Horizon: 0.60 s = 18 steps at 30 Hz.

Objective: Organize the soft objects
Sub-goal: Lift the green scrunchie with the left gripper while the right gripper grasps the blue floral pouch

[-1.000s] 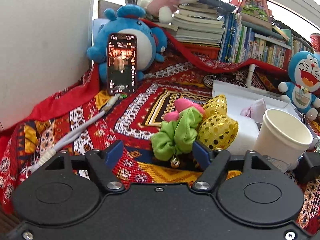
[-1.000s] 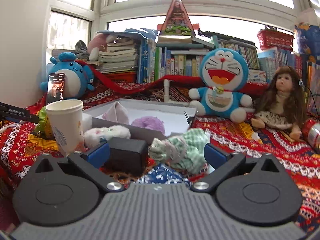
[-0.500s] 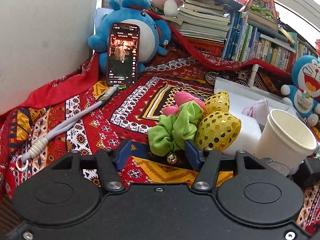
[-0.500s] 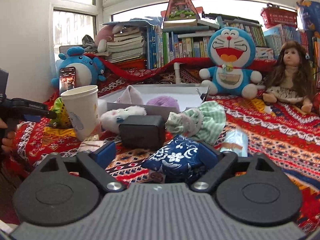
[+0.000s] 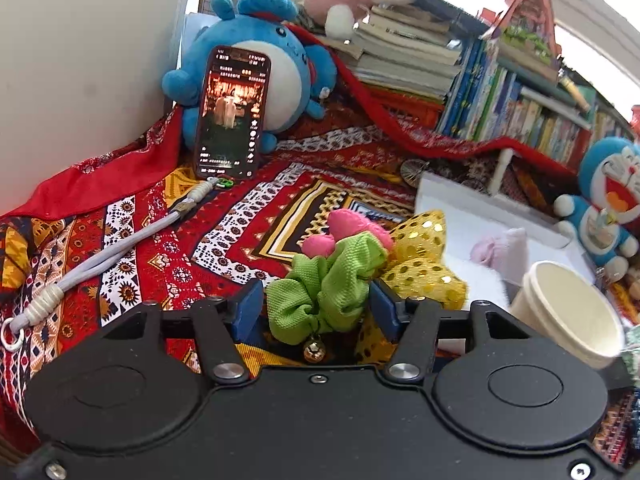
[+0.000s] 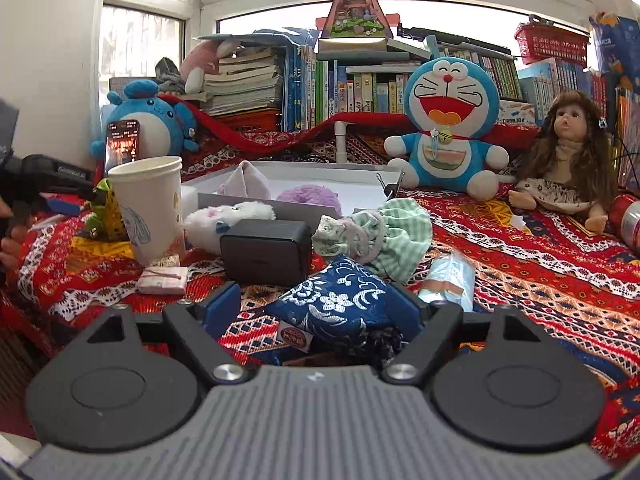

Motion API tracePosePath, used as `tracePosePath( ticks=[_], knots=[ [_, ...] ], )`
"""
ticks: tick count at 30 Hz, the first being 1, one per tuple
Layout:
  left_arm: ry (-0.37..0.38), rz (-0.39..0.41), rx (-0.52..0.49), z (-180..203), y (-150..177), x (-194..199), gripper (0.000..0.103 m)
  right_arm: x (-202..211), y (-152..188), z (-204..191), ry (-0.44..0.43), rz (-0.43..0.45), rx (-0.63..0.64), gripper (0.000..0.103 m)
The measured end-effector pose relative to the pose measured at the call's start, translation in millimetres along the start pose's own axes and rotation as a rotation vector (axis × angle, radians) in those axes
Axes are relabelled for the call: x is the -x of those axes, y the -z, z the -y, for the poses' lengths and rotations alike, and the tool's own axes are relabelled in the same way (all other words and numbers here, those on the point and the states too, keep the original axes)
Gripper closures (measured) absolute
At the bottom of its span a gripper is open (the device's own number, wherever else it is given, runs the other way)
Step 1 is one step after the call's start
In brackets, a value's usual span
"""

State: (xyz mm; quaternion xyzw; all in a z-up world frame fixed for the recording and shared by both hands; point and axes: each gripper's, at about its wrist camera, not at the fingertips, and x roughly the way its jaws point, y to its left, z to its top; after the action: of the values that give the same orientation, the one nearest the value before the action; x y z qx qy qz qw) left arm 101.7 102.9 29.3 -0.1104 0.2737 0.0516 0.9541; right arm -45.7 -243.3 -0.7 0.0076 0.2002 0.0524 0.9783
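White box (image 6: 304,168) sits mid-frame on patterned cloth (image 6: 540,280). Right gripper (image 6: 320,312), lower centre: jaws closing around blue embroidered pouch (image 6: 336,304), right pad touching, left pad clear. Left gripper (image 5: 316,308), lower centre: pads pinch green scrunchie (image 5: 328,284).

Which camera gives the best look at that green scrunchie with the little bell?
The left wrist view: the green scrunchie fills the middle, between the left tongs, its bell hanging below. The right wrist view shows only a green sliver beside the paper cup.
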Motion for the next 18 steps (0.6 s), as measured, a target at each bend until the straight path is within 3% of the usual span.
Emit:
tracePosePath(
  ticks=[3, 6, 9, 15, 18],
  knots=[
    [0.0, -0.004, 0.014, -0.1, -1.8, -7.6, 0.045, 1.1, -1.1, 1.0, 0.006, 0.004, 0.0, 0.017],
    [-0.016, 0.0, 0.025, -1.3, -4.0, -12.9, 0.035, 3.4, -1.0, 4.5, 0.043, 0.016, 0.002, 0.014],
    [-0.031, -0.003, 0.016, -2.0, -4.7, -18.4, 0.029, 3.8, 0.9, 10.6, 0.048, 0.02, -0.02, 0.0],
    [0.017, -0.073, 0.087, -9.6, -6.1, -35.6, 0.028, -3.1, 4.6, 2.7, 0.029, -0.008, 0.017, 0.002],
    [0.033, -0.088, 0.127, -14.5, -6.8, -43.0, 0.027, -5.7, 1.9, 1.7, 0.003, -0.007, -0.014, 0.008]
  ],
)
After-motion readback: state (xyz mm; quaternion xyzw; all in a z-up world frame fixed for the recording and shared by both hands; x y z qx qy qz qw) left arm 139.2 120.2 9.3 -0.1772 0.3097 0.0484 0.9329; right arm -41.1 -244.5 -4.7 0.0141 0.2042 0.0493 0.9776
